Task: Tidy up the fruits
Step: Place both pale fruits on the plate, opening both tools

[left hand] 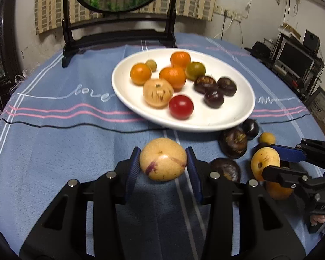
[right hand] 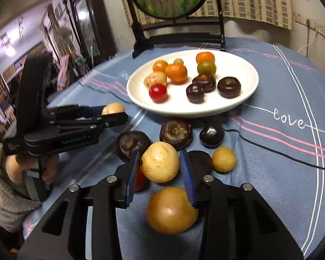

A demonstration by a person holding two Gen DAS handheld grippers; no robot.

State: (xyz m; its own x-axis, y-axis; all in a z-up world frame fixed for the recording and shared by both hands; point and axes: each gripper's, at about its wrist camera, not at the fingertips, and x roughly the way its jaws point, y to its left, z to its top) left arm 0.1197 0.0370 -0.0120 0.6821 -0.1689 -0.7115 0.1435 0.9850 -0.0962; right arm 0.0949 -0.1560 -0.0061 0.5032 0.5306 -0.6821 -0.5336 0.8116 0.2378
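My left gripper (left hand: 163, 154) is shut on a pale yellow fruit with a purple streak (left hand: 162, 162), held just above the blue cloth in front of the white plate (left hand: 238, 117). The plate holds several fruits: orange ones (left hand: 173, 77), a red tomato (left hand: 181, 107) and dark purple ones (left hand: 214, 98). My right gripper (right hand: 160, 155) is shut on a yellow fruit (right hand: 160, 164) among loose fruit near the plate's front rim (right hand: 184, 113). The right wrist view shows the left gripper (right hand: 114, 112) at the left, carrying its pale fruit (right hand: 113, 108).
Loose on the cloth lie dark fruits (right hand: 176, 133) (right hand: 212, 134) (right hand: 132, 144), a small yellow one (right hand: 224, 159) and a big golden one (right hand: 171, 210). A round framed screen on a black stand (left hand: 119, 41) rises behind the plate. A person's grey sleeve (right hand: 8, 195) is at the left.
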